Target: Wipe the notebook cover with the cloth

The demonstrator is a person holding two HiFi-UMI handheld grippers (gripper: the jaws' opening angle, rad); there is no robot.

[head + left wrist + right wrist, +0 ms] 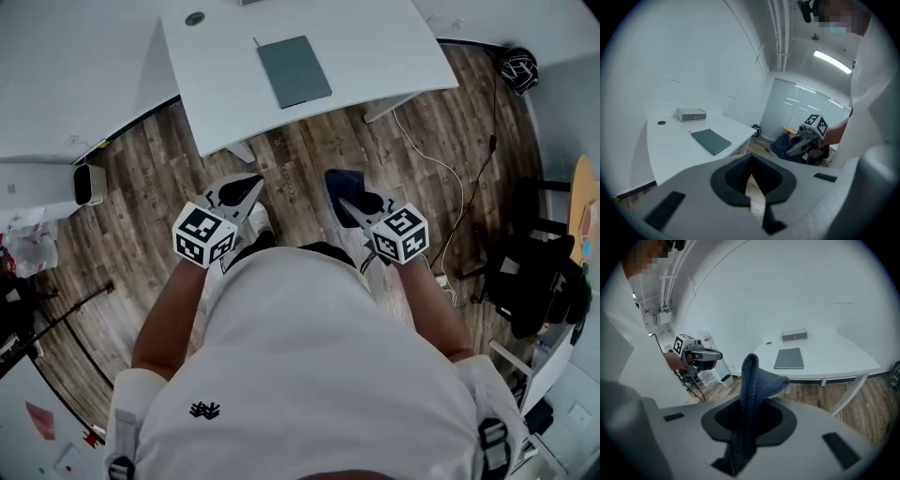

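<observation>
The notebook, closed with a grey-green cover, lies flat on the white table near its front edge, with nothing on top of it. Both grippers are well apart from it, held over the wooden floor close to the person's body.

The right gripper has its jaws clamped on the cloth, a dark blue fold that stands up out of them and flops over loosely. The left gripper has its jaws drawn almost together with only a slim slit between them, and nothing is held there.

The likeliest trouble is the notebook sliding. Nothing pins it down, so a hard wipe could push it across the smooth top or off the near edge — the free left gripper could steady it. The cloth is pinched by one fold only, so dragging it might tug it loose.

A small grey box and a round grommet sit further back on the table, clear of the wiping path. White cables trail on the floor to the right — nothing blocks the reach.
</observation>
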